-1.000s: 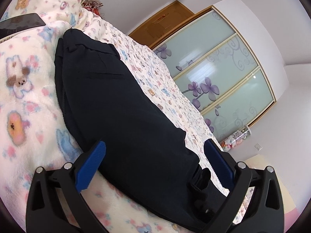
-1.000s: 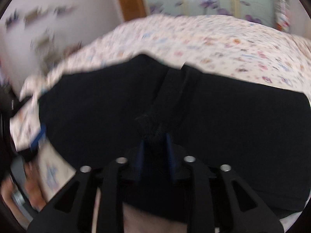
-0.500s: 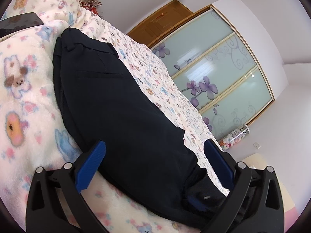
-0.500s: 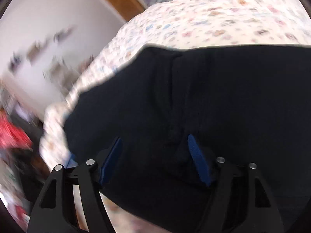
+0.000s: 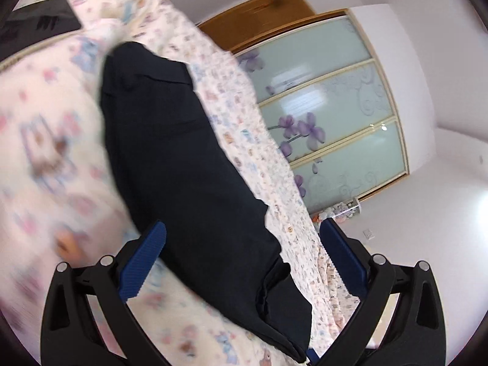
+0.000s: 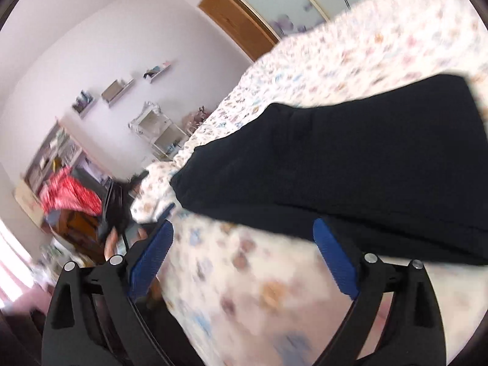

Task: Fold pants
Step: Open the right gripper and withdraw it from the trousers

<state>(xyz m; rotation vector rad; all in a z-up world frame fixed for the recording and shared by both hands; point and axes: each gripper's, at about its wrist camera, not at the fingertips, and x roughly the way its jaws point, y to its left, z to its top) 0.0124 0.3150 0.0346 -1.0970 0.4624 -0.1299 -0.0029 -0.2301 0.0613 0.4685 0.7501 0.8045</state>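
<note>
- Dark pants (image 5: 183, 164) lie folded lengthwise on the bedspread (image 5: 45, 140); a crosswise fold looks left.
- Left gripper (image 5: 241, 244) gapes, pads clear of the pants.
- Right gripper (image 6: 244, 238) is opening beside the pants, nothing between its jaws.

One pants (image 5: 183, 164), one bed (image 5: 39, 158), two grippers.

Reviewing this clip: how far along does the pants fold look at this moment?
Done: the black pants lie doubled lengthwise in a long strip on the printed bedspread. In hand: nothing; the left gripper is open, and the right gripper is opening with only bedspread between its fingers. Left: probably a crosswise fold.
</note>
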